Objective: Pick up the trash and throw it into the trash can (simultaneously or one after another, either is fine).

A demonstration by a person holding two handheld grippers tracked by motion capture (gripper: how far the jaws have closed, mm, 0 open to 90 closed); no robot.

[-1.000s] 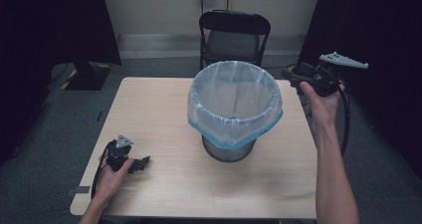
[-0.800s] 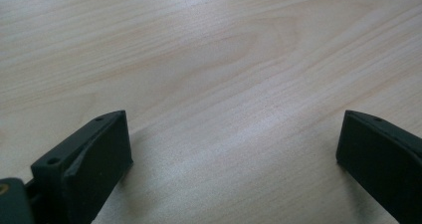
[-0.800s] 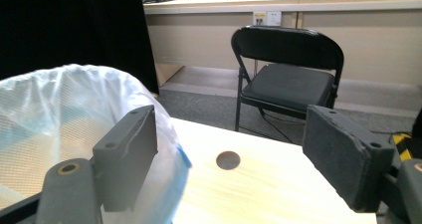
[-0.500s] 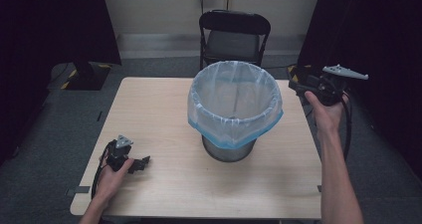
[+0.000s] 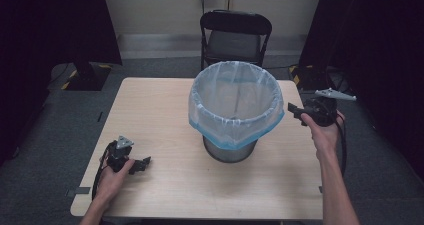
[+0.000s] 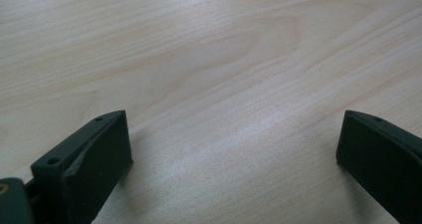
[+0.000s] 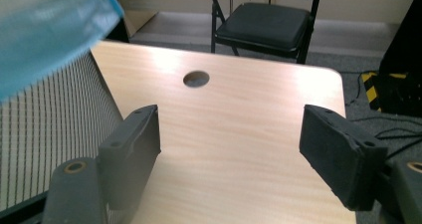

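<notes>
— So, where is the right gripper (image 5: 298,114) just now?

— Held up off the table (image 5: 165,100) at its right edge, just beside the bin (image 5: 231,150). Its jaws point at the blue-edged liner (image 5: 235,127) folded over the bin's rim, close to it; whether they touch it I cannot tell from above.

— And its jaws?

— Wide apart, with nothing between them. In the right gripper view (image 7: 226,149) there is bare tabletop in the gap, and ahead of them a round hole (image 7: 196,78) in the board.

— What stands around it?

— To the left of its jaws in that view, the bin's mesh wall (image 7: 50,129) rises, with the liner's blue hem (image 7: 54,40) hanging above it. Beyond the table's far edge stands a black folding chair (image 7: 266,27), and off to the right a yellow-and-black striped thing (image 7: 372,84) lies on the floor.

— And the left gripper (image 5: 141,164)?

— Low at the near left of the table, well apart from the bin, the hand (image 5: 111,177) around it. Its jaws are also spread, nothing between; the left gripper view (image 6: 234,144) has plain wood grain in the gap and ahead.

— Anything blocking either one?

— For the right gripper, the bin itself stands straight before it. Ahead of the left gripper lies open wood toward the bin's foot.
</notes>
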